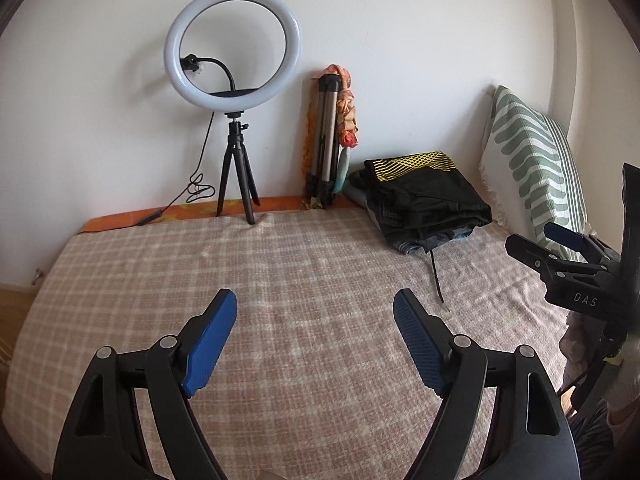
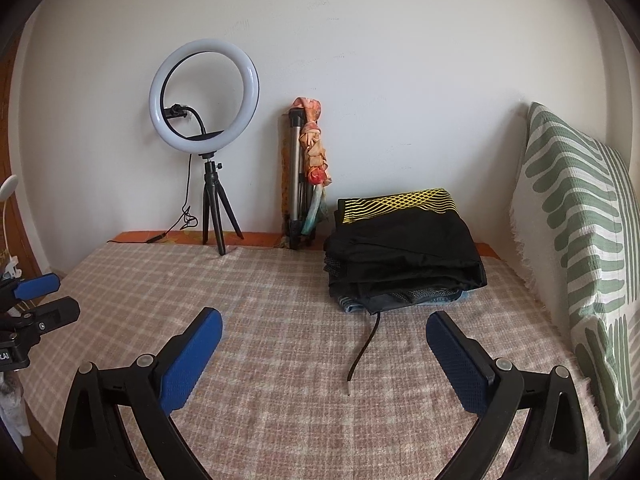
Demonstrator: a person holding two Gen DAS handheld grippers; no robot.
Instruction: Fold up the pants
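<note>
On the bed (image 2: 280, 300) before me, the folded pants (image 2: 404, 248) lie on a pile at the far right, their drawstring (image 2: 362, 350) trailing toward me. A pillow (image 2: 576, 240) leans right of them. Behind, against the wall, a folded tripod (image 2: 298, 184) stands left of the pile, and a ring light (image 2: 204, 96) stands further left. My left gripper (image 1: 314, 338) and right gripper (image 2: 324, 354) hover side by side over the blanket.

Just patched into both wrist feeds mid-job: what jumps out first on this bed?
The white ring light on its small black tripod stands at the far edge of the bed by the wall, lit and hard to miss. To its right, near the striped pillow, sits a stack of folded dark clothes with a yellow wavy print on top and a black drawstring trailing forward over the checked blanket. Both the left gripper and the right gripper hang open and empty.
</note>
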